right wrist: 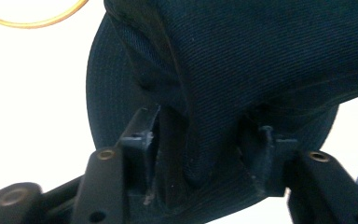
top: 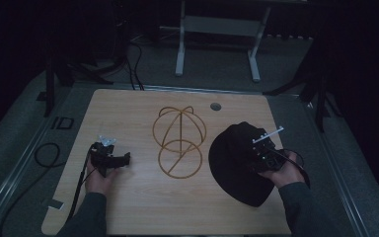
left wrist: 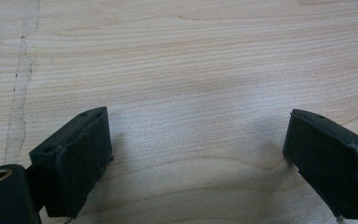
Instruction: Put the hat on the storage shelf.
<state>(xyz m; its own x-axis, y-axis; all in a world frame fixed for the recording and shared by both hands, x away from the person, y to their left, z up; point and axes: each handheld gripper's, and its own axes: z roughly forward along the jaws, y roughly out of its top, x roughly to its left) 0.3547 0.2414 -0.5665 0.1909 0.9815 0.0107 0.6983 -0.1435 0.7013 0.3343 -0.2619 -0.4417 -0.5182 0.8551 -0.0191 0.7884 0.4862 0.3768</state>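
Right hand-held gripper pinches black hat, its fabric hiding the pads.

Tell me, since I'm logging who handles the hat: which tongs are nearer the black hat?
Right. The right tongs have the black hat between their jaws; the left tongs rest on the table, across the wire stand.

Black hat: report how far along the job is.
Done: nothing yet; the wire hat stand stands bare mid-table. In hand: the right gripper has its jaws around a fold of the black hat, which lies on the table beside the stand. The left gripper rests open on bare wood. Left, probably: lifting the hat onto the stand.
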